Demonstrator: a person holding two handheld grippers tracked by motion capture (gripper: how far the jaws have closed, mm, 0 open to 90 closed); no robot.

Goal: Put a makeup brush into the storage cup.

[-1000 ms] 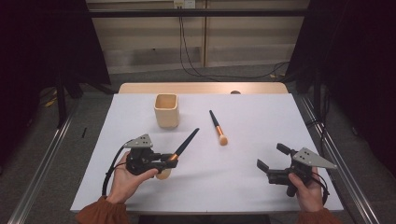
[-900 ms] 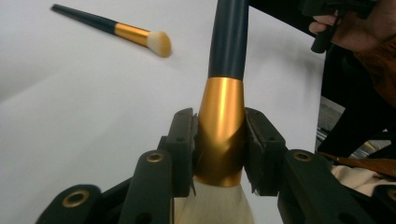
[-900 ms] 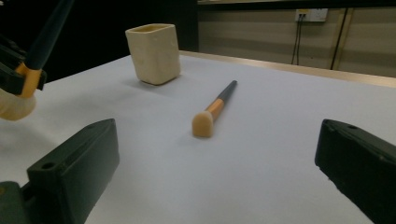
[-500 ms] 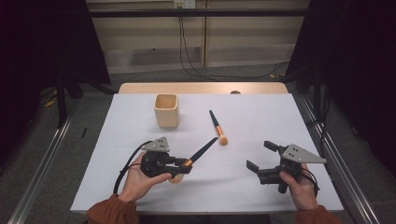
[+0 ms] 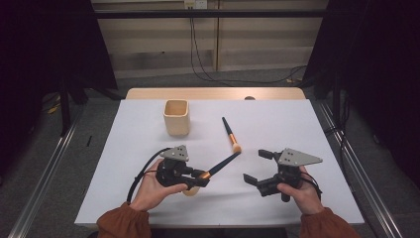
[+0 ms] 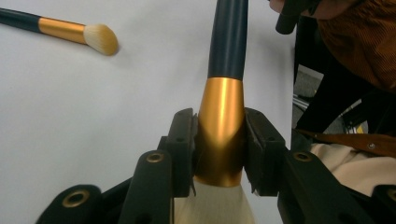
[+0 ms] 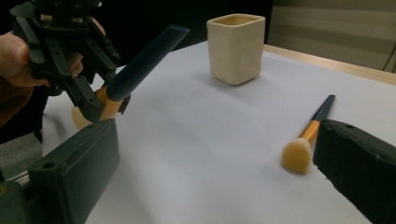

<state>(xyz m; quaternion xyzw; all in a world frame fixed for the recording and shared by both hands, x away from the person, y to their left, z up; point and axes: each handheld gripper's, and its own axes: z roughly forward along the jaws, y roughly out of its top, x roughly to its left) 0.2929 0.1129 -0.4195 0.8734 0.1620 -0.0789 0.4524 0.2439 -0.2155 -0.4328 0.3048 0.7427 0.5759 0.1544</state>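
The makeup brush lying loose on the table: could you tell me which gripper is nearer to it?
Right. The right gripper, jaws open, sits just below and right of the loose makeup brush. The left gripper, clamping another brush, sits farther down-left.

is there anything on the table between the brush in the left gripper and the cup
Nothing visible. The left gripper holds a brush by its gold collar; bare table runs to the cup. The second brush lies off to the right.
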